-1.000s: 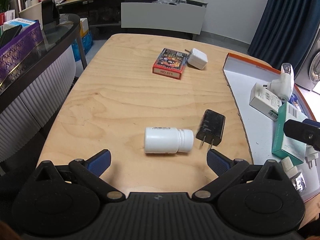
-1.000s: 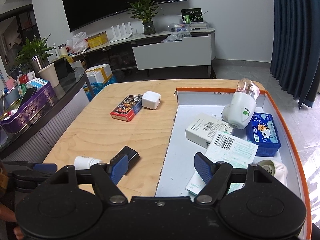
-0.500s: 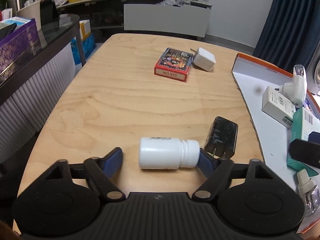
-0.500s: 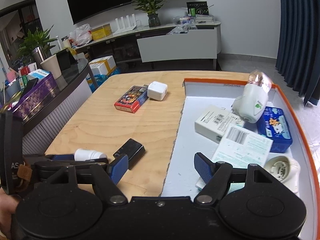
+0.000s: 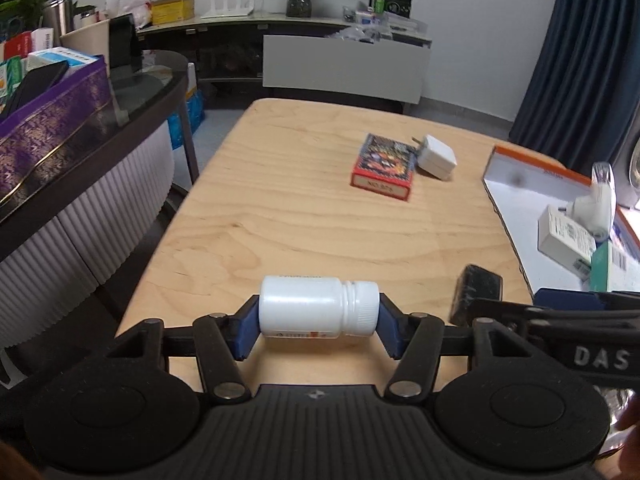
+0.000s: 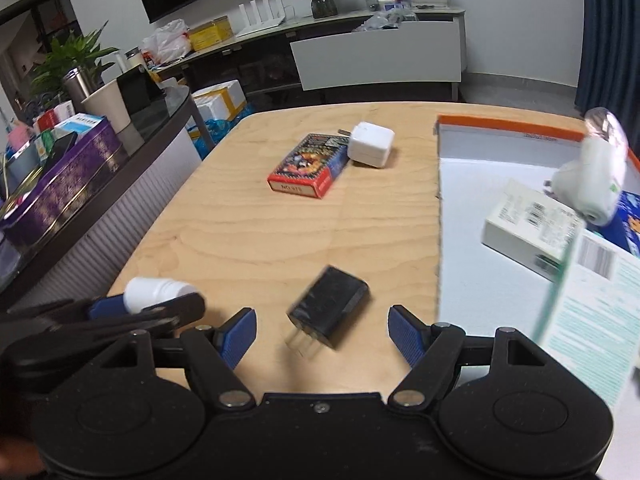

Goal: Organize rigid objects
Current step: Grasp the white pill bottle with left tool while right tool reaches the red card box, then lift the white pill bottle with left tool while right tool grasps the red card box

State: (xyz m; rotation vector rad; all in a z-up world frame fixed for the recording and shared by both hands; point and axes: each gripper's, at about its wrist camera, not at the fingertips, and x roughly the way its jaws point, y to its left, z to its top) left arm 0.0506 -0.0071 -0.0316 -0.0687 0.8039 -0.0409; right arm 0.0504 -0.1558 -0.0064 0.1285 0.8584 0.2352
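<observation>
White bottle [image 5: 318,307] lies on side on wooden table [image 5: 304,224], long axis crosswise, cap toward right. Left gripper [image 5: 318,330] closing, blue pads touching base and cap. Right gripper [image 6: 322,334] spread wide around black charger [image 6: 330,307], prongs toward camera, not touching. Orange-rimmed tray [image 6: 500,130] holds white box [image 6: 528,226], blue case, leaflet.

On the wooden worktop [image 6: 280,236] a black charger [image 6: 330,312] lies between the blue fingers [image 6: 240,336] of the right gripper [image 6: 322,336], which do not touch it. At the left, the left gripper [image 6: 120,312] is closing on a white bottle [image 6: 156,289]. A red card box [image 6: 308,166] touches a white charger [image 6: 370,144]. An orange-edged tray [image 6: 500,130] holds boxes.
</observation>
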